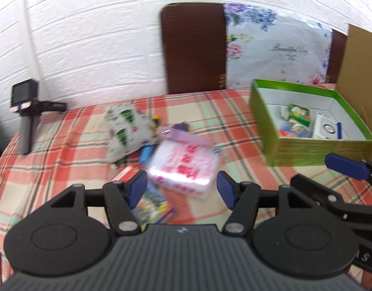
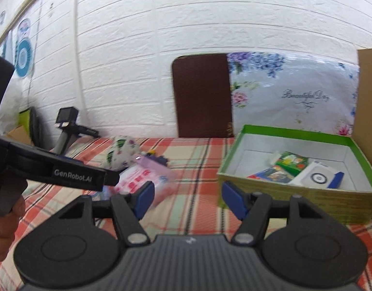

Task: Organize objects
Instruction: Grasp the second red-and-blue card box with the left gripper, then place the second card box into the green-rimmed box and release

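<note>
Between picks — both the left gripper [image 1: 182, 190] and right gripper [image 2: 187, 200] gape empty; next, the left closes on the tissue pack [image 1: 184, 168] for the box [image 1: 263, 111].

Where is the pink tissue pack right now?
In the left wrist view the pink tissue pack lies mid-table on the plaid cloth, below the floral pouch, left of the green box.

Your left wrist view looks forward and down along the left gripper [image 1: 182, 189] over the checked bedspread [image 1: 64, 145], close to the pink packet [image 1: 186, 167]. Your right wrist view looks flatter, from further right, along the right gripper [image 2: 188, 200]. Both share the green box [image 1: 265, 126], headboard [image 1: 193, 48] and brick wall [image 1: 89, 36].
</note>
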`<action>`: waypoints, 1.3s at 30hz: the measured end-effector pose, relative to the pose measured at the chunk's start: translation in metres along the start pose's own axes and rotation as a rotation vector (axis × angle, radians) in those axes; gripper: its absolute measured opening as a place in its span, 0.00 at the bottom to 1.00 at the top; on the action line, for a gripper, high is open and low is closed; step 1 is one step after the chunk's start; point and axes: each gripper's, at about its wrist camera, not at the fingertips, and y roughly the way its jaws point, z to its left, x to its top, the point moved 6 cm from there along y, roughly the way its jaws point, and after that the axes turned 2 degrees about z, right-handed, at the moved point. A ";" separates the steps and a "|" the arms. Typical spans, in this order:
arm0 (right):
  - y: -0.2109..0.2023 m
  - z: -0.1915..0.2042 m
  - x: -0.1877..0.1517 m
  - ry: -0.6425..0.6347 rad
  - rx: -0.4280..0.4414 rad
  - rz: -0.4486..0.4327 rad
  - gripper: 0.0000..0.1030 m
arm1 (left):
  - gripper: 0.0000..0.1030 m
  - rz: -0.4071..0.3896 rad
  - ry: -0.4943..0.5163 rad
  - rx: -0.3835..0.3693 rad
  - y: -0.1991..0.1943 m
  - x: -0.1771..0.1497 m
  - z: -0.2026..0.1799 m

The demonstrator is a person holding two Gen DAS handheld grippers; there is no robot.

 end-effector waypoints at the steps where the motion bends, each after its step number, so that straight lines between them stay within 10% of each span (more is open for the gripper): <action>1: 0.002 0.006 -0.002 -0.011 0.011 0.011 0.62 | 0.63 0.004 -0.013 0.008 0.000 -0.004 0.007; 11: 0.026 0.068 -0.026 -0.150 0.126 0.129 0.62 | 0.63 0.082 -0.204 0.045 0.020 -0.044 0.102; 21: 0.073 0.110 -0.038 -0.273 0.226 0.229 0.65 | 0.64 0.172 -0.388 -0.217 0.049 -0.051 0.118; 27: 0.115 0.137 -0.042 -0.364 0.249 0.259 0.67 | 0.72 0.198 -0.391 -0.242 0.078 -0.045 0.103; 34: 0.121 0.138 -0.045 -0.306 0.252 0.257 0.60 | 0.43 0.173 -0.407 -0.275 0.074 -0.041 0.100; 39: 0.091 0.124 -0.034 -0.288 0.212 0.147 0.60 | 0.41 0.100 -0.337 -0.295 0.045 -0.017 0.076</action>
